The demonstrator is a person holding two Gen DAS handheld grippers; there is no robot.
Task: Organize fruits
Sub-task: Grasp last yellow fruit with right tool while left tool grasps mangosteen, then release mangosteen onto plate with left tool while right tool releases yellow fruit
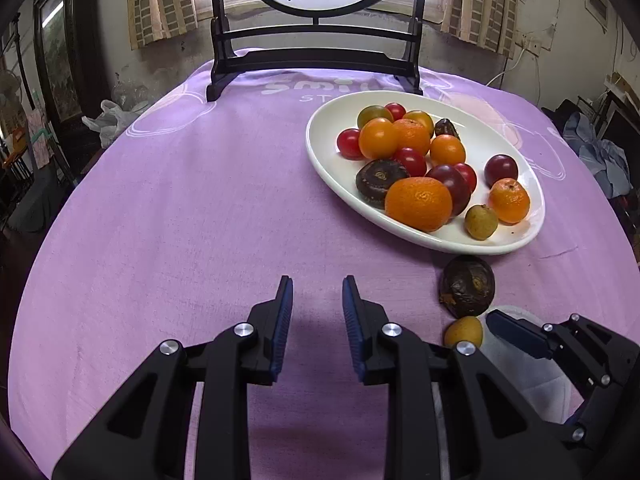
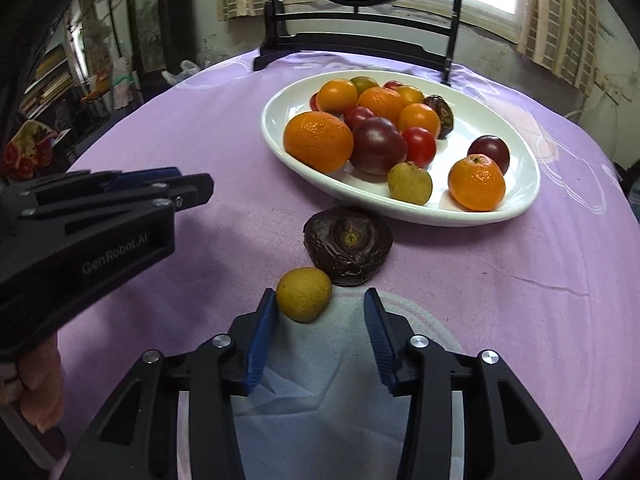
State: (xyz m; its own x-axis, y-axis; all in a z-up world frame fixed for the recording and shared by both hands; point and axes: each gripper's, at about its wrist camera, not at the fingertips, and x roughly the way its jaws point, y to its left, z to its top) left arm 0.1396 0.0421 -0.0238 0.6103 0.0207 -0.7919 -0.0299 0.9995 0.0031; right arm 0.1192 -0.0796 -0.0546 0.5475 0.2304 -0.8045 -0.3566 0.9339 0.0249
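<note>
1. Progress: the white oval ceramic plate (image 2: 520,196) at the far right of the purple-clothed tabletop (image 1: 180,200) already carries most of the fruit: orange mandarins, red and dark cherry tomatoes, one yellow-green round fruit and dark brown wrinkled pieces.
2. Remaining: two items lie off the plate on the cloth. The dark brown wrinkled fruit (image 2: 348,246) sits just in front of the plate's near rim. The small yellow round fruit (image 2: 304,294) lies touching it on the near side.
3. Right tongs (image 2: 320,300): pointed steeply down, with the small yellow fruit at the fingertips. The left pad (image 2: 262,340) touches it; the right pad stands clear, so the fruit is judged not yet gripped.
4. Left tongs (image 1: 316,288): pointed down over bare cloth to the left of the loose fruit, jaws at their narrowest setting with a small gap, holding nothing.
5. A hand (image 2: 38,384) grips the left tool's handle.
</note>
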